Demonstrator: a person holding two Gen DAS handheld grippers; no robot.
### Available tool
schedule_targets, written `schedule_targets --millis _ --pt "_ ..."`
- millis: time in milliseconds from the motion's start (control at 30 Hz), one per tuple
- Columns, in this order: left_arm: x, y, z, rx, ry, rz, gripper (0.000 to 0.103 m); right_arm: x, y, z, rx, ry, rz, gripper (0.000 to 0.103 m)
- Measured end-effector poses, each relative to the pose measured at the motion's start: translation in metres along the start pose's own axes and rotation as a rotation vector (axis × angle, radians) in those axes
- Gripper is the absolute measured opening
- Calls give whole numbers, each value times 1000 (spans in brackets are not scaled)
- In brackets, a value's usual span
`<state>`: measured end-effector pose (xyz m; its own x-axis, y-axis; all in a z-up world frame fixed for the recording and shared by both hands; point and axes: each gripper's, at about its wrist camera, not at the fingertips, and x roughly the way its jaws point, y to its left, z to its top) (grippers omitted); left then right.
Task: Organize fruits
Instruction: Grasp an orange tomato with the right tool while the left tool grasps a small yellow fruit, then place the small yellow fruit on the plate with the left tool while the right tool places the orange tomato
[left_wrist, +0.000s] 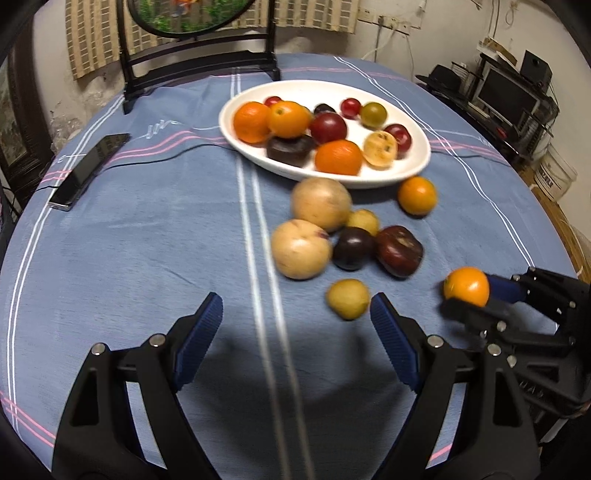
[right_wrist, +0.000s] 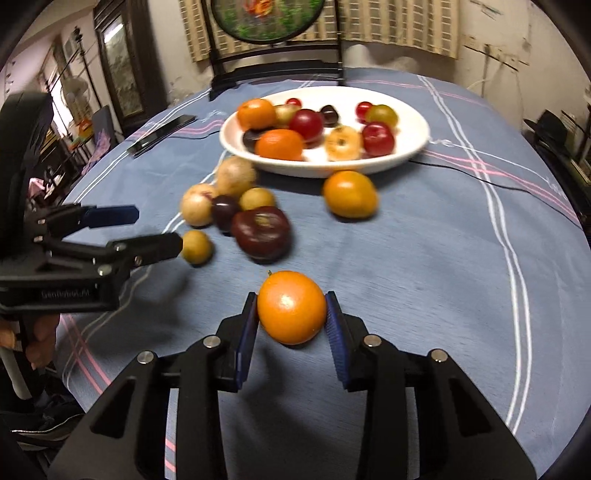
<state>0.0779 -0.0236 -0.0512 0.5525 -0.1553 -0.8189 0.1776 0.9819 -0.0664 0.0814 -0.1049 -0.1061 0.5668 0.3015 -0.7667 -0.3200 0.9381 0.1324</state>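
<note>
A: How were the two grippers set?

B: Both angled down toward the table (left_wrist: 129, 258). The right gripper (right_wrist: 291, 314) had its jaws pinching an orange (right_wrist: 291, 306), one blue pad on each flank. The left gripper (left_wrist: 295, 325) had its jaws spread wide with nothing between them, just the blue cloth below. In the right wrist view, fingers of a hand (right_wrist: 40, 339) showed under the left gripper's body.

A: Where did that orange sit?

B: Low over the cloth at the near side, well apart from the white plate (left_wrist: 417, 162). Whether it touched the cloth I couldn't tell.

A: And the plate?

B: It held three oranges, several red and dark plums, a greenish one, and a cut yellow half showing seeds.

A: Anything loose?

B: Another orange (left_wrist: 417, 195) just beside the plate's rim, two pale round fruits (left_wrist: 301, 249) touching, dark plums (left_wrist: 399, 251) next to them, and a small yellow fruit (left_wrist: 348, 298) near the left gripper's right finger.

A: The held orange's look?

B: Smooth, glossy, with a small stem nub on top.
</note>
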Motion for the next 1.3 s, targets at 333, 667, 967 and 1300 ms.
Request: schedule_targets --millis 333,667,967,1300 --pt "15 -30 3 26 29 8 75 -13 -19 -9 38 -36 18 37" --pt "26 -34 4 37 44 0 27 -15 -26 -9 55 -45 26 37" --pt "-3 -25 11 46 -33 4 27 -22 -26 -1 54 -68 16 37" --pt "-26 -5 60 26 -122 -17 27 -39 -25 47 33 -166 2 37"
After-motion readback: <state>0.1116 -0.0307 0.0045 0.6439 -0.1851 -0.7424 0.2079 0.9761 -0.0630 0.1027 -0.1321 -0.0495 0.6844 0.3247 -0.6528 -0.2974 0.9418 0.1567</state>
